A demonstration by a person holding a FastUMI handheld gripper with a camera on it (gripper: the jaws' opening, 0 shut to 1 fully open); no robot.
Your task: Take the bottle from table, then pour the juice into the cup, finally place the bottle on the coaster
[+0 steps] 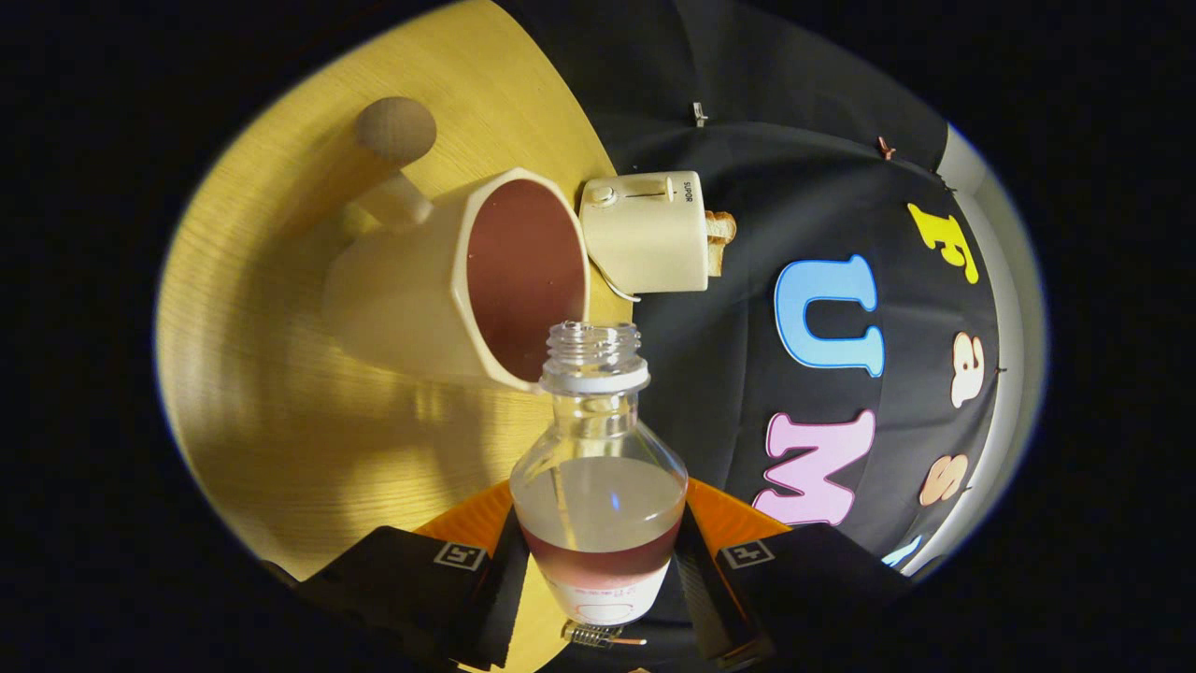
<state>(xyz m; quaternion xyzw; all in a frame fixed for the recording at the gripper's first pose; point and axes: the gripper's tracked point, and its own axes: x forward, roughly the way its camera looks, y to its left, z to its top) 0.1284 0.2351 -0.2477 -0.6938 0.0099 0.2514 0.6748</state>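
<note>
1. Hand-held gripper (598, 584): its two fingers stand narrow, one on each side of the bottle's lower body, both pressing on it and holding it.
2. Bottle (598, 486): clear plastic, uncapped, with its threaded neck pointing away from the fingers. It holds a pale, nearly clear liquid with a reddish-brown band nearest the base end; a label wraps the base between the fingers.
3. Bottle mouth (593, 341): open, lying just at the lower rim of the cup. Whether it touches the rim cannot be told. No stream of liquid is visible between mouth and cup.
4. Cup (439, 280): a cream mug with a faceted rim and a reddish-brown interior, standing on the counter beyond the fingers. Its opening faces the bottle, and its handle points away, towards the coaster.
5. Coaster (396, 128): a round brown disc on the counter, beyond the cup and just past the handle.
6. Counter (280, 402): a light wood-grain surface, the whole scene appearing tilted; shadows fall across it near the cup.
7. Toaster (645, 234): a cream appliance just beside the cup's rim, with slices of bread (720, 238) protruding from its slot.
</note>
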